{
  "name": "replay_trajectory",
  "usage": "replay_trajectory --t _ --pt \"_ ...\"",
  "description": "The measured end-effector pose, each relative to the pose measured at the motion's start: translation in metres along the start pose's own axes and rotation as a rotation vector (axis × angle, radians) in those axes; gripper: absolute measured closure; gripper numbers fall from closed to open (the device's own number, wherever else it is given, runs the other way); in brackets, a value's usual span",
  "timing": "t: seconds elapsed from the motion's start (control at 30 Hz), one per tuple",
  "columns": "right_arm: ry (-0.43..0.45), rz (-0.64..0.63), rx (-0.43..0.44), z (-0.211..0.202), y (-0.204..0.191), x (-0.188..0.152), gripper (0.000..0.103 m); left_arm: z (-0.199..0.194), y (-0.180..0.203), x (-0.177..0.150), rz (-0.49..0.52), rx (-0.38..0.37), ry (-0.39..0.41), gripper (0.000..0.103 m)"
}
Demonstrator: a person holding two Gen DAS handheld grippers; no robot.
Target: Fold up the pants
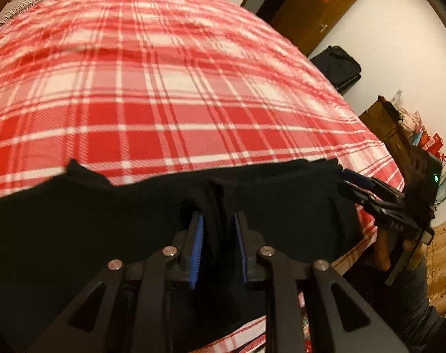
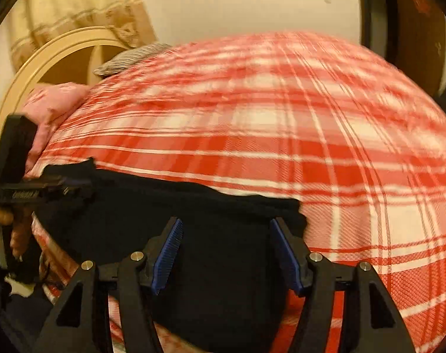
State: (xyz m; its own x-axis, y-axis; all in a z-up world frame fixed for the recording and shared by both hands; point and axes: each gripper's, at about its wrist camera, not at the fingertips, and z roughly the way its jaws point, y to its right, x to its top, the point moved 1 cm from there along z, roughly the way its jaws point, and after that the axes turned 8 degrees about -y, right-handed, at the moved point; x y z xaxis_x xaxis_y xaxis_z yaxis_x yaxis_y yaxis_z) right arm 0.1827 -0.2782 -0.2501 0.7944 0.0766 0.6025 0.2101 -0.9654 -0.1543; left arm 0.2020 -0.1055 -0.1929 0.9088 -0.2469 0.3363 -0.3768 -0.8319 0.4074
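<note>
the black pants (image 1: pixel 105 206) lie along the near edge of a bed covered by a red and white plaid blanket (image 1: pixel 164 94), stretched out as a long dark band with an uneven, slightly wavy far edge. the fabric is so dark that seams and pockets cannot be made out; only a small raised ridge of cloth shows near the middle. in the left wrist view, the left gripper (image 1: pixel 218 220) stands over that ridge with its jaws narrow, a bunched fold of the pants rising between the blue pads (image 1: pixel 197 250); a thin gap shows on each side, so the pads do not seem to press the fold. one pointed corner of the pants sticks up at the left of this view, and the right end of the band reaches the right gripper (image 1: pixel 352 179), seen from the side by the bed's edge. in the right wrist view, the right gripper (image 2: pixel 225 229) hangs over the pants with its jaws wide apart and nothing pinched, the dark cloth spread flat beneath them. the end of the pants sits just beside its right finger. a pink pillow (image 2: pixel 52 100) rests at the far left of the bed.
</note>
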Motion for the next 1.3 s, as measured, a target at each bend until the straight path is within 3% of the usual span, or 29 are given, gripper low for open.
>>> replay_trajectory --t 0.1,0.17,0.3,0.37,0.43,0.57,0.63,0.83,1.0,1.3 --pt "0.018 -0.108 0.072 -0.007 -0.041 -0.004 0.039 -0.025 -0.012 -0.001 -0.017 0.023 0.057 0.065" --pt "0.005 -0.183 0.117 -0.001 -0.075 -0.01 0.039 -0.04 -0.019 0.0 -0.03 0.045 0.092 0.064" --pt "-0.054 -0.312 0.147 0.03 -0.128 -0.022 0.039 -0.072 -0.04 0.0 -0.068 0.093 0.167 0.064" --pt "-0.132 -0.348 0.172 0.055 -0.145 -0.03 0.039 -0.089 -0.055 -0.003 -0.094 0.131 0.205 0.061" --pt "-0.183 -0.37 0.133 0.07 -0.151 -0.037 0.039 -0.1 -0.066 -0.009 -0.098 0.203 0.235 0.052" --pt "-0.132 -0.373 0.134 0.053 -0.151 -0.039 0.039 -0.106 -0.095 -0.028 -0.1 0.402 0.256 0.051" --pt "-0.079 -0.334 0.177 0.042 -0.143 -0.033 0.039 -0.104 -0.108 -0.037 -0.115 0.452 0.252 0.051" --pt "-0.026 -0.243 0.164 0.033 -0.127 -0.028 0.039 -0.099 -0.15 -0.062 -0.189 0.528 0.236 0.05" --pt "-0.026 -0.172 0.167 0.037 -0.117 -0.026 0.039 -0.104 -0.174 -0.082 -0.222 0.533 0.246 0.043" --pt "-0.007 -0.191 0.157 0.033 -0.124 -0.03 0.039 -0.102 -0.2 -0.1 -0.275 0.513 0.277 0.035"
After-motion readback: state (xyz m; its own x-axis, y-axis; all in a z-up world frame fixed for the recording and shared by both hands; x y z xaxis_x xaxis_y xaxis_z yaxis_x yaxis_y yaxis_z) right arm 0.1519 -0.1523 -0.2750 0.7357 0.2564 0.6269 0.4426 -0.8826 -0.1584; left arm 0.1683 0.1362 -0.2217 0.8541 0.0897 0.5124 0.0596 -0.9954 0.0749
